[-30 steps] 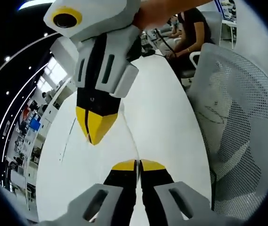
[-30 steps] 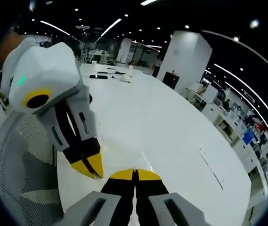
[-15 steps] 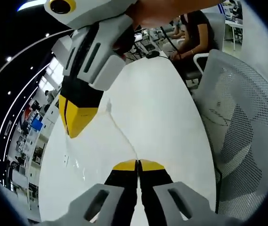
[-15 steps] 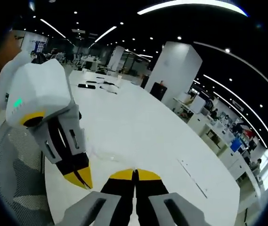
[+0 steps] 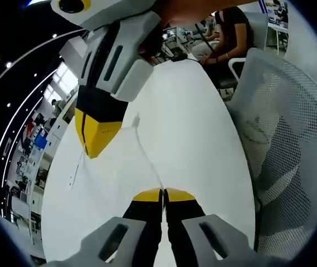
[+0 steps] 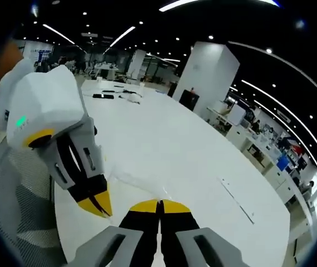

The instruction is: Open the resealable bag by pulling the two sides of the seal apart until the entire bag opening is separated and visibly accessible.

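Observation:
A clear resealable bag (image 5: 126, 161) hangs stretched between my two grippers above the white table (image 5: 194, 117). At the bottom of the left gripper view, my left gripper (image 5: 162, 194) is shut on one side of the bag's seal edge. The right gripper (image 5: 94, 136) reaches in from the top, its yellow tips shut on the other side. In the right gripper view, my right gripper (image 6: 159, 206) is shut on the thin film of the bag (image 6: 129, 182), while the left gripper (image 6: 96, 204) pinches it at the left. The film is nearly see-through, and I cannot tell how wide the opening is.
A grey mesh chair (image 5: 292, 161) stands close on the right of the left gripper view and shows as a chair (image 6: 19, 222) at lower left in the right gripper view. A person (image 5: 230, 30) sits at the table's far end. Small dark items (image 6: 103, 95) lie far off on the table (image 6: 197, 150).
In the left gripper view the right gripper has swung off to the left, away from my left jaws. The bag film now spreads wider between the two grippers.

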